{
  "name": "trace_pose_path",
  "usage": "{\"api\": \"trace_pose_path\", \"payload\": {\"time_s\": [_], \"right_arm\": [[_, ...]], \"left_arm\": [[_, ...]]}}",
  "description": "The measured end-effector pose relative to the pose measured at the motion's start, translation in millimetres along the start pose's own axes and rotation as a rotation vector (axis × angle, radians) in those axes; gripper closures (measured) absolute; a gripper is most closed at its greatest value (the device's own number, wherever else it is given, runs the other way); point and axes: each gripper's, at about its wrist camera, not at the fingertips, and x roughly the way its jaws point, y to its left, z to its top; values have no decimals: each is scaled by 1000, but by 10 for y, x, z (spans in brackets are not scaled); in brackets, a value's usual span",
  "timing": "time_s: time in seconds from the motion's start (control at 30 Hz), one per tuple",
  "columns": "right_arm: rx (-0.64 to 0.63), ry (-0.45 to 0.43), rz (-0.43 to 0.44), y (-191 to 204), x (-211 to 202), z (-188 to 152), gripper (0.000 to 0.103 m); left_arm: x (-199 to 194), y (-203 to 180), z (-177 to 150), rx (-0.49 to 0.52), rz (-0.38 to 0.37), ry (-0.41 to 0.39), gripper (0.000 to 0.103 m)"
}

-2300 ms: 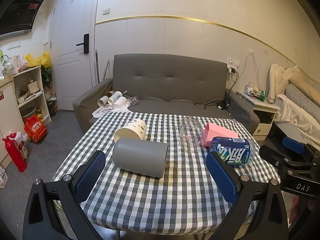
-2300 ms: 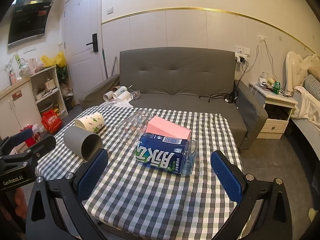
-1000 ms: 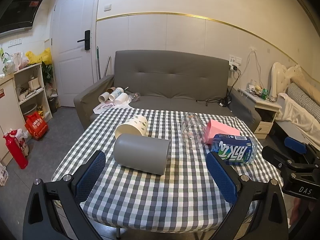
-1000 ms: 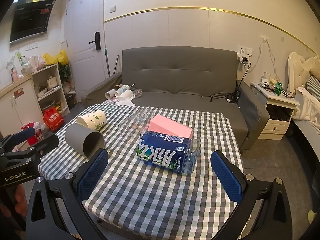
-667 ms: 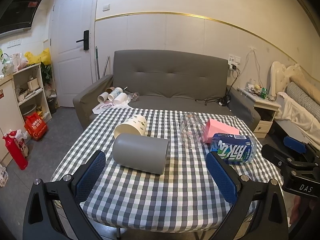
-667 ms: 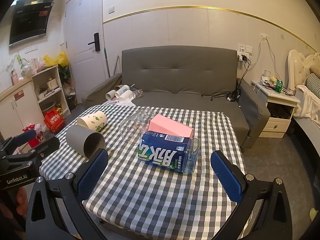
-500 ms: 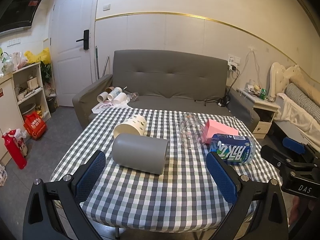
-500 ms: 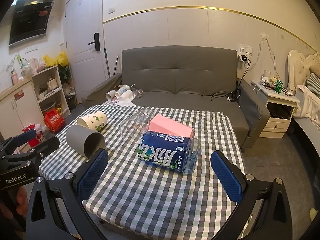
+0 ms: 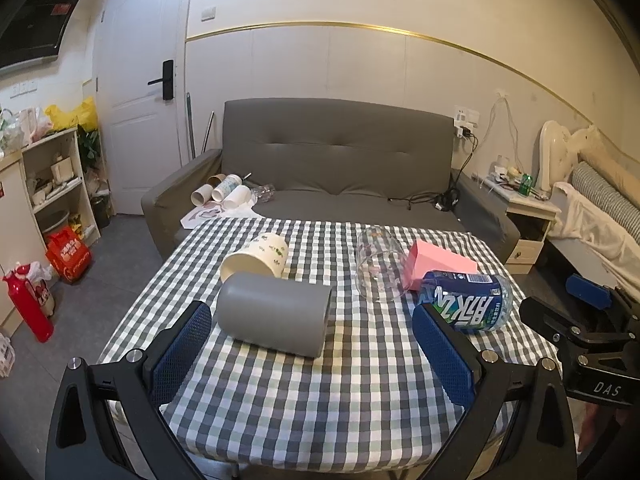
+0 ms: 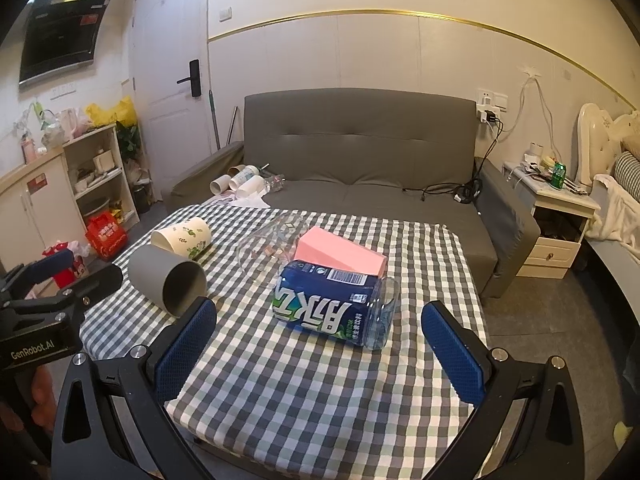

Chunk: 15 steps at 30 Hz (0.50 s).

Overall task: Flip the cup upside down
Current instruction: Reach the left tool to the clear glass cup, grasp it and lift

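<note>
A grey cup [image 9: 274, 314] lies on its side on the checked tablecloth [image 9: 320, 392], its mouth toward the right; it also shows in the right wrist view [image 10: 168, 280]. A cream paper cup [image 9: 256, 260] with green print lies on its side just behind it. A clear glass cup [image 9: 376, 270] lies on its side mid-table. My left gripper [image 9: 312, 348] is open and empty, held in front of the grey cup. My right gripper [image 10: 320, 344] is open and empty, held in front of the blue-labelled jar [image 10: 332, 306].
A pink box [image 10: 340, 254] leans on the jar behind it. A grey sofa [image 9: 336, 168] with paper tubes stands behind the table. Shelves [image 9: 60, 184] and a red extinguisher [image 9: 28, 304] are at left, a nightstand [image 10: 556, 220] and bed at right.
Both grippers have drifted only slightly; the view shifts a little. Nothing on the table has moved and both grippers stay open.
</note>
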Motion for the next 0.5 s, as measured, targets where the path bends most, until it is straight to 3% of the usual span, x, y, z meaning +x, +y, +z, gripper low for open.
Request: {"api": "trace_pose_path", "payload": {"time_s": [0.33, 0.5], "right_arm": [[53, 27, -40, -348, 264, 167, 0], [46, 47, -75, -495, 431, 192, 0]], "left_arm": [[552, -206, 345, 4, -32, 81, 0], [932, -306, 476, -59, -90, 141, 0]]}}
